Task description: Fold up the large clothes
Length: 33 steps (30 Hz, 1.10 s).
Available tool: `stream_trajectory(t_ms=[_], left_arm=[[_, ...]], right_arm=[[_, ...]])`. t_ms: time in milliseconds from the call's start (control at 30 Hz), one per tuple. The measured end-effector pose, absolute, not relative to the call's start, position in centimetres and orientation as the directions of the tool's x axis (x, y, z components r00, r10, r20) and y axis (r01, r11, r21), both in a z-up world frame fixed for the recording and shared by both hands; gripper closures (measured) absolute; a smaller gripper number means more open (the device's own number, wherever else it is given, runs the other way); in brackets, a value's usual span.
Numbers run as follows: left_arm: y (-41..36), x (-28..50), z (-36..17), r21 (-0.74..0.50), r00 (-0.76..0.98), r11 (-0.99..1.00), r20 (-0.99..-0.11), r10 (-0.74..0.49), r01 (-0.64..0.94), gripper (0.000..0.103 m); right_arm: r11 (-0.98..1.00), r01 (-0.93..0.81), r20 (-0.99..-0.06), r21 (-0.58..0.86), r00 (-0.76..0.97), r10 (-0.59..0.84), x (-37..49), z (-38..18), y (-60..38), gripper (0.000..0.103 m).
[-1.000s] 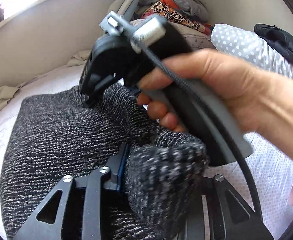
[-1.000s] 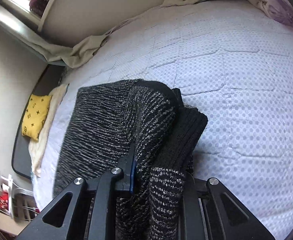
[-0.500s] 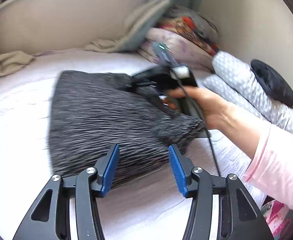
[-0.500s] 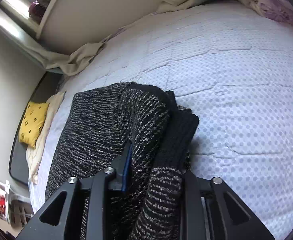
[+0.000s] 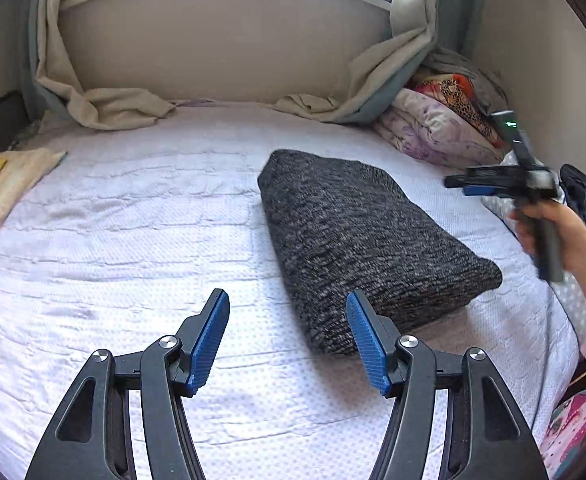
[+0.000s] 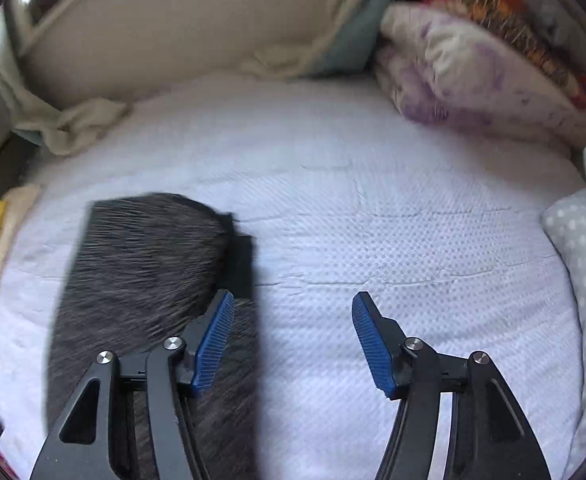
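Folded sweater (image 5: 369,240) lies on the bed (image 5: 133,240), ahead-right of the left tool (image 5: 289,336). Both tools, left and right (image 6: 293,340), are opening, nothing between their pads.

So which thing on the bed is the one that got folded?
Find the big bed with the pale dotted cover. Near its middle lies the folded sweater, apart from the pillows stacked in the corner. It is the only dark, speckled black-and-grey knit bundle there.
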<state>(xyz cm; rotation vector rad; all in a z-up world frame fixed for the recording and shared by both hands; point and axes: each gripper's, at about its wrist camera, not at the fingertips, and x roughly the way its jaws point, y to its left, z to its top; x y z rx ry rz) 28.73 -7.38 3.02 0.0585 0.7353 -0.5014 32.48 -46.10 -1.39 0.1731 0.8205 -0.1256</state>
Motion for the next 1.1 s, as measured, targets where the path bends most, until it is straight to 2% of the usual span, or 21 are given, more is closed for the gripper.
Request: stream_trajectory(t_ms=[133, 200, 300, 400, 567, 667, 767, 900, 1033, 1100], left_arm=[[-8.5, 29.6, 3.8, -0.100, 0.637, 0.881, -0.654, -0.408, 0.463, 0.036], [-9.6, 30.1, 3.8, -0.090, 0.631, 0.877, -0.660, -0.407, 0.472, 0.036], [-11.7, 30.8, 3.3, -0.071, 0.611, 0.869, -0.682, -0.401, 0.490, 0.036], [-14.1, 31.5, 1.8, -0.043, 0.577, 0.855, -0.720, -0.385, 0.517, 0.036], [-17.1, 32.0, -2.1, 0.042, 0.530, 0.838, -0.791, -0.305, 0.544, 0.036], [-16.9, 32.7, -4.5, -0.010, 0.475, 0.846, -0.824, -0.310, 0.533, 0.036], [-16.2, 32.9, -5.2, -0.062, 0.460, 0.848, -0.818, -0.346, 0.526, 0.035], [-16.0, 32.9, -6.0, -0.061, 0.464, 0.838, -0.810, -0.359, 0.542, 0.033], [-15.3, 33.2, -6.2, -0.089, 0.465, 0.842, -0.801, -0.378, 0.532, 0.026], [-14.7, 33.0, -6.1, -0.112, 0.470, 0.843, -0.788, -0.398, 0.526, 0.025]], right_arm=[[0.984, 0.112, -0.698, 0.140, 0.716, 0.018, 28.3, 0.3, -42.3, 0.057], [0.988, 0.061, -0.693, 0.145, 0.719, 0.057, 27.1, 0.1, -40.0, 0.066], [0.992, 0.008, -0.695, 0.129, 0.714, 0.085, 26.1, -0.9, -36.7, 0.073], [0.997, 0.020, -0.709, 0.071, 0.704, 0.037, 25.9, -2.7, -35.1, 0.073], [0.996, 0.034, -0.760, 0.080, 0.649, 0.039, 25.9, -6.2, -35.9, 0.073], [0.995, 0.046, -0.797, 0.086, 0.602, 0.040, 26.5, -8.5, -36.3, 0.073], [0.996, 0.046, -0.815, 0.076, 0.578, 0.035, 27.0, -10.3, -36.6, 0.071], [0.998, 0.035, -0.807, 0.055, 0.590, 0.024, 27.7, -11.7, -36.5, 0.070], [0.996, 0.049, -0.797, 0.068, 0.603, 0.025, 27.9, -12.1, -36.5, 0.070], [0.995, 0.050, -0.795, 0.085, 0.605, 0.038, 27.5, -12.0, -36.3, 0.065]])
